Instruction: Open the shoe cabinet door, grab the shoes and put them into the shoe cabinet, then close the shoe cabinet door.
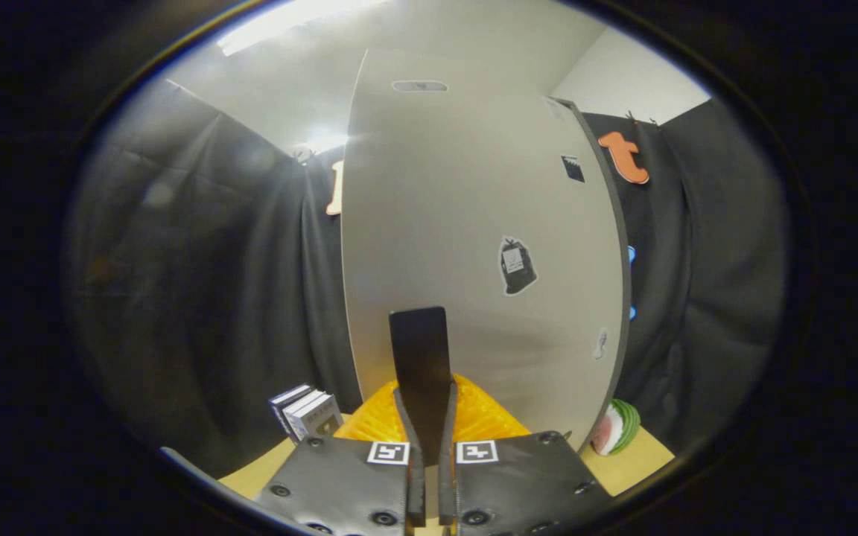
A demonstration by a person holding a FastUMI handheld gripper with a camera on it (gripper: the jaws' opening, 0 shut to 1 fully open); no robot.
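my gripper (429, 447) fingers sit pressed together at the bottom centre, holding nothing, facing the tall pale grey shoe cabinet door (466, 246) filling mid-frame, orange ridged mat (485, 420) just below it

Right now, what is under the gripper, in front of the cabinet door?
Under the gripper, whose fingers look closed, an orange ribbed object lies before the cabinet door. The fingers cover its middle; what it is, I cannot tell.

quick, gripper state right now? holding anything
Gripper: jaws shut together, nothing clearly held between them; they point at the shoe cabinet door, with an orange mat just ahead.
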